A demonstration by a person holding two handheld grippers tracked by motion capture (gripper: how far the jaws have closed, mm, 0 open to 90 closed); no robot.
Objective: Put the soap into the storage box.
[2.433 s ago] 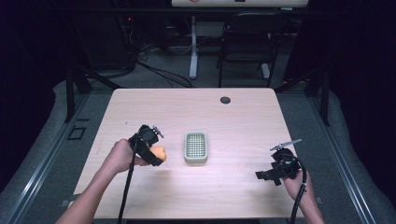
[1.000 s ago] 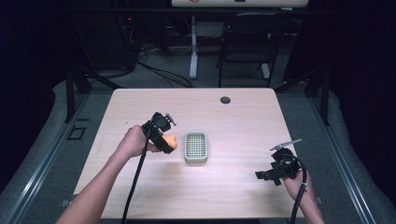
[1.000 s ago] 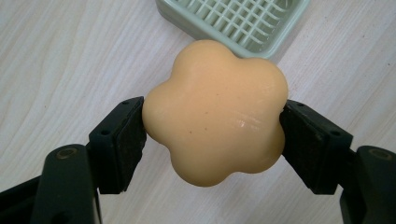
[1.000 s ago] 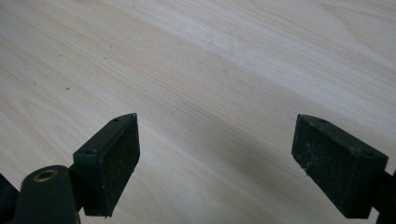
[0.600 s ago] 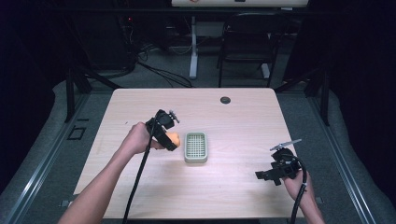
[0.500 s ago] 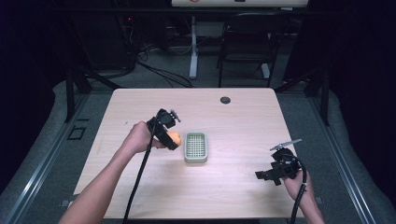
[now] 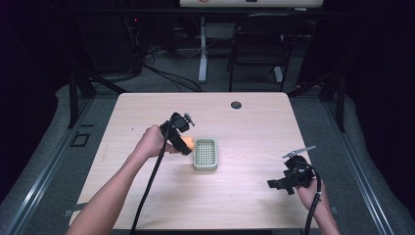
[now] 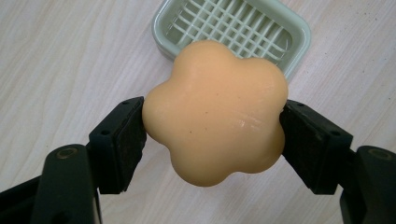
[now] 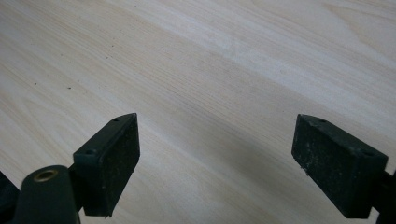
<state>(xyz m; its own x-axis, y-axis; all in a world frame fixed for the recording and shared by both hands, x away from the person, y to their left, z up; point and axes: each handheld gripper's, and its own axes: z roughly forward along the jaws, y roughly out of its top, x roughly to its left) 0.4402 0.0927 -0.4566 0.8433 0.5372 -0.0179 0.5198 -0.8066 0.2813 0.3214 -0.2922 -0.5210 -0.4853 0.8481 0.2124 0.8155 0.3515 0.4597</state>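
Beside soap dish (image 7: 204,153): left tongs (image 8: 212,135) clamping orange soap (image 8: 215,112).

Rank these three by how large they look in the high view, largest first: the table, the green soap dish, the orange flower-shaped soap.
1. The table, by far the largest.
2. The green soap dish.
3. The orange flower-shaped soap, partly hidden by the left gripper clamped on it, so its full size there is unsure.

soap (image 8: 215,112) in left tongs (image 8: 212,135) | beside dish (image 7: 204,153) | mid-table (image 7: 147,110)
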